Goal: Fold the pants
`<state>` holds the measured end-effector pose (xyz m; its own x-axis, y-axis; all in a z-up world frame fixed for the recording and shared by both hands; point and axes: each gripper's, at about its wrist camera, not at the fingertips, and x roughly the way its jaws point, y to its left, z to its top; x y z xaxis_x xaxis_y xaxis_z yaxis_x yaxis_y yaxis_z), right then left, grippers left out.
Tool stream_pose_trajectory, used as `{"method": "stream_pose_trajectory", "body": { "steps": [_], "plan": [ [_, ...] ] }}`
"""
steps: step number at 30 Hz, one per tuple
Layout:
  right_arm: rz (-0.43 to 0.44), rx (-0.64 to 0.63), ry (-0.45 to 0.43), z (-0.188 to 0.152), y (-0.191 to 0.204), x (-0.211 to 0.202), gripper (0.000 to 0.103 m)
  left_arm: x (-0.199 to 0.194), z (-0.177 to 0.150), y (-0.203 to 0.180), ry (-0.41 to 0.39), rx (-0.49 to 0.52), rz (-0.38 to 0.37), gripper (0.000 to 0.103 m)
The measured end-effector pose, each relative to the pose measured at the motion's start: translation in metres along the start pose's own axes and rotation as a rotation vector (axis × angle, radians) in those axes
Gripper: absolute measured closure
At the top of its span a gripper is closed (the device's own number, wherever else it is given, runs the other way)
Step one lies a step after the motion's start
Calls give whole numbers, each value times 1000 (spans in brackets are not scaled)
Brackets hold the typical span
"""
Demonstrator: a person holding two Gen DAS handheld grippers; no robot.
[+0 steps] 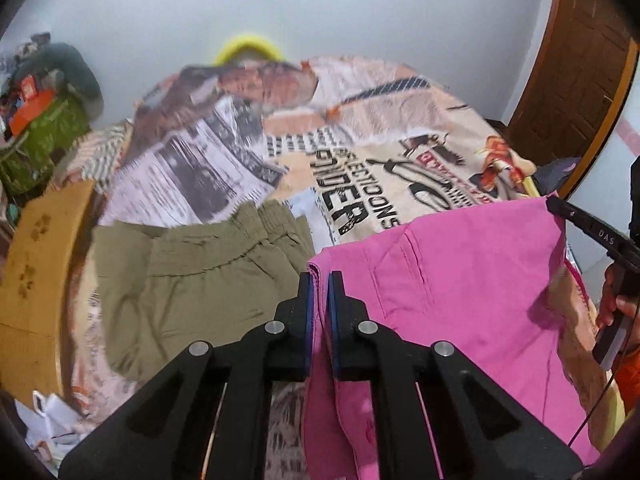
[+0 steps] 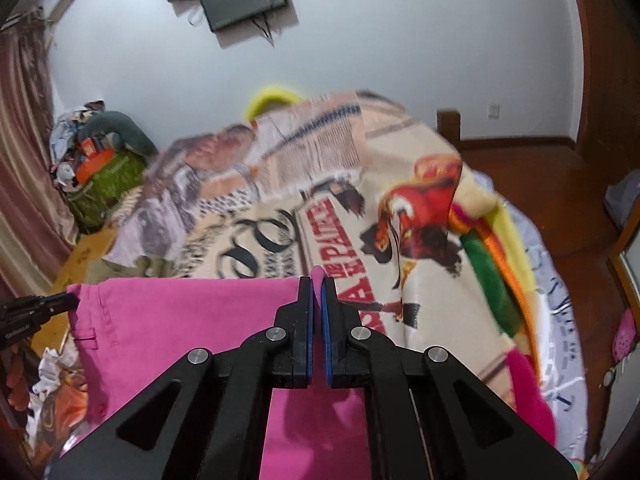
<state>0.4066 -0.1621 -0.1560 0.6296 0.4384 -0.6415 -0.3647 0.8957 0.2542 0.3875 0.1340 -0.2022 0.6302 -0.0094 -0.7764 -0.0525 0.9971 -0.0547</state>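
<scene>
The pink pants (image 1: 448, 280) hang stretched between my two grippers above the bed. My left gripper (image 1: 319, 280) is shut on the pants' left corner. My right gripper (image 2: 317, 284) is shut on the other corner of the pink pants (image 2: 180, 320). The right gripper also shows at the right edge of the left wrist view (image 1: 560, 205), and the left gripper at the left edge of the right wrist view (image 2: 68, 300). The cloth hangs down below both grippers.
Olive-green pants (image 1: 192, 280) lie folded on the printed bedspread (image 1: 360, 168) to the left. A cardboard box (image 1: 40, 272) stands at the bed's left side. Coloured blankets (image 2: 500, 280) lie at the bed's right edge. Clutter is piled by the far left wall (image 2: 100, 160).
</scene>
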Motion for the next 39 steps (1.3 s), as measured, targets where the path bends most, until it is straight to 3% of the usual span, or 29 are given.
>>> {"method": "stream_pose_trajectory", "body": {
  "steps": [8, 16, 23, 29, 35, 39],
  "plan": [
    [30, -33, -91, -3, 25, -76, 100, -81, -25, -20, -89, 63, 32, 97],
    [38, -47, -110, -42, 36, -142, 100, -138, -75, -33, -117, 95, 27, 98],
    [43, -29, -38, -99, 41, -172, 100, -157, -122, -36, -87, 111, -6, 99],
    [22, -4, 77, -153, 37, -178, 99, -165, -170, -37, -32, 88, -88, 99],
    [-25, -24, 195, -190, 39, -181, 97, -152, -205, -36, 76, 84, -78, 99],
    [-46, 12, 196, -194, 33, -192, 97, -157, -205, -25, 66, 48, -35, 99]
  ]
}}
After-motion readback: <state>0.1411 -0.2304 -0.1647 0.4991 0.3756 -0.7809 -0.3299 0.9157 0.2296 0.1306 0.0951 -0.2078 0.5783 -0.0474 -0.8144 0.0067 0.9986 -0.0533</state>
